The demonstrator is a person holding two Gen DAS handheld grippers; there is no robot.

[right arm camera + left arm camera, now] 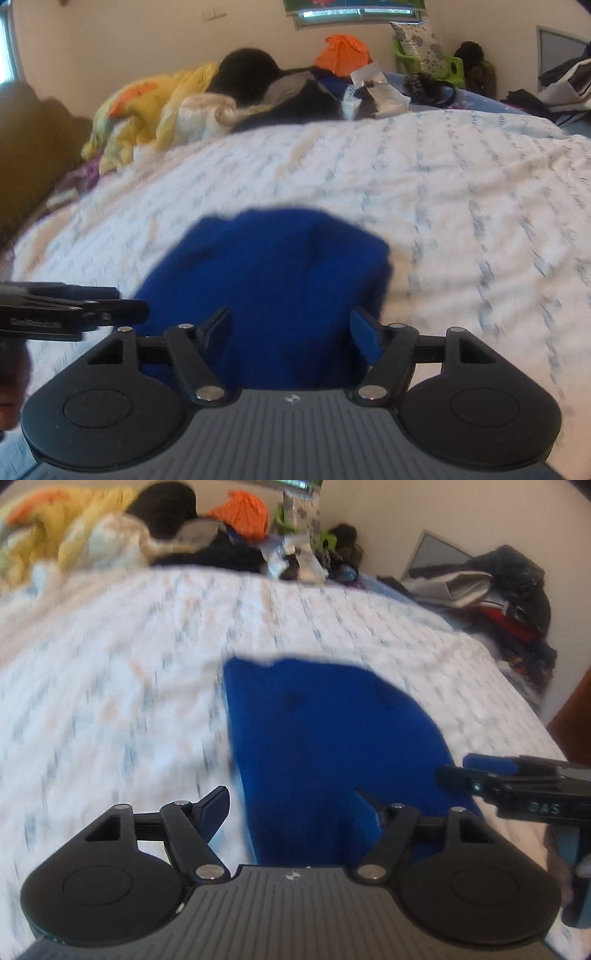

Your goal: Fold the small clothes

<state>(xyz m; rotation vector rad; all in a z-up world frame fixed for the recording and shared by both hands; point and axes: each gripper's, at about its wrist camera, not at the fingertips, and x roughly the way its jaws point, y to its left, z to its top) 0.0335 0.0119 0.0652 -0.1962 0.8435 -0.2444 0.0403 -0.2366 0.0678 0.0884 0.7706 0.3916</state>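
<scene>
A blue knit garment (325,738) is lying flat on the bed (110,686), just ahead of both cameras, at about 6 o'clock in each view and stretching up toward 12. In the right wrist view it (273,273) is showing as a rounded, thick-looking slab, probably already doubled over.

The left tongs (295,805) are standing spread, with the garment's left edge lying between the fingers and no pad pressing on it. The right tongs (291,328) are likewise standing spread over the near edge of the cloth, pinching nothing. Each tool is poking into the other's view from the 3 and 9 o'clock sides.

The fabric is looking like a fine ribbed knit: soft, light and limp, likely sagging and stretching if lifted by one point. It is probably gripping the pads well rather than slipping. The sensible holds are the two near corners or the near hem, one for each tool, taken through all layers so the fold is not sliding apart.

The bed cover is a white, slightly puckered cloth with pale printed stripes, and loose clothing (155,103) is piling up at 11 o'clock.
</scene>
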